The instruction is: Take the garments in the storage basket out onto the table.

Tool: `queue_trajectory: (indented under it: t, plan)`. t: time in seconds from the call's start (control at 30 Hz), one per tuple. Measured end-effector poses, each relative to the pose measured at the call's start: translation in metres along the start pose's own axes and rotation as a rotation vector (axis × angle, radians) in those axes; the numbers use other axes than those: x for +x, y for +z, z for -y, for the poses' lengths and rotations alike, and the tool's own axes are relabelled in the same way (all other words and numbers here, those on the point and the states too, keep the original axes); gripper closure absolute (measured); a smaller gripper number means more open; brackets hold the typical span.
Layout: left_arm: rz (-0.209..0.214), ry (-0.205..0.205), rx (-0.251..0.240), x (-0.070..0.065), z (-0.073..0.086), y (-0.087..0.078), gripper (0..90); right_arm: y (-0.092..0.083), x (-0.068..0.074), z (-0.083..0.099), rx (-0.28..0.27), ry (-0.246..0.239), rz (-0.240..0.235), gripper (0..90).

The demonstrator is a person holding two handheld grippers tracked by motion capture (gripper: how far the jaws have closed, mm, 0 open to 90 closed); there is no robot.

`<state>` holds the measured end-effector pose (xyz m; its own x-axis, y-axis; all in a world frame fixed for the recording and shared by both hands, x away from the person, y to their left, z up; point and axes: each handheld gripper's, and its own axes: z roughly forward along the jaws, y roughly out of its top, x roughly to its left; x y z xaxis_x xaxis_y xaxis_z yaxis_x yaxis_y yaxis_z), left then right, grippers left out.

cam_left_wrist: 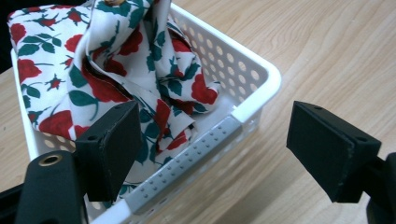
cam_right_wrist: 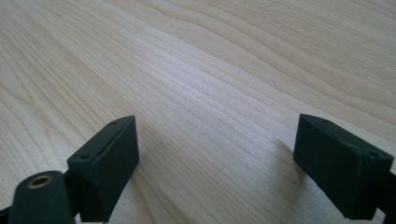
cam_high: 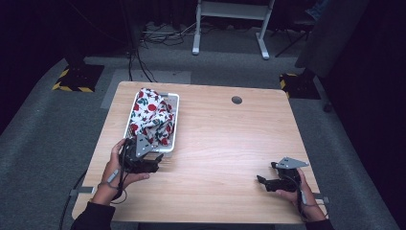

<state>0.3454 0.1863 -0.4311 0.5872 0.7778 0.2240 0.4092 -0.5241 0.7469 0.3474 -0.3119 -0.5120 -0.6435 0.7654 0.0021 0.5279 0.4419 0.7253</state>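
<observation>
I had the left gripper spread wide at the near end of the basket — the flowered cloth lay heaped inside, just ahead of it. My right gripper, also wide, sat well apart over bare counter.

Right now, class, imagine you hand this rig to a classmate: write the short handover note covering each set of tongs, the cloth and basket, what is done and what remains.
Left tongs: open, at the near end of the white basket, one jaw over the cloth, the other outside the rim.
Right tongs: open, holding nothing, low over bare table at the right.
Floral cloth: bunched in the basket, at the table's left, spilling above the rim.
Done: left tongs brought to the basket.
Left: nothing gripped yet; probably close on the cloth and lift it out.
</observation>
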Motion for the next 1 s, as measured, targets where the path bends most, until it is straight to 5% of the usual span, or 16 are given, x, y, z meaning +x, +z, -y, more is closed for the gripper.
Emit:
queue_trajectory:
  t: [1.0]
  plan:
    - [-0.051, -0.011, 0.052, 0.037, -0.025, 0.022, 17.0, 0.0, 0.0, 0.0, 0.0, -0.001, -0.001, 14.3]
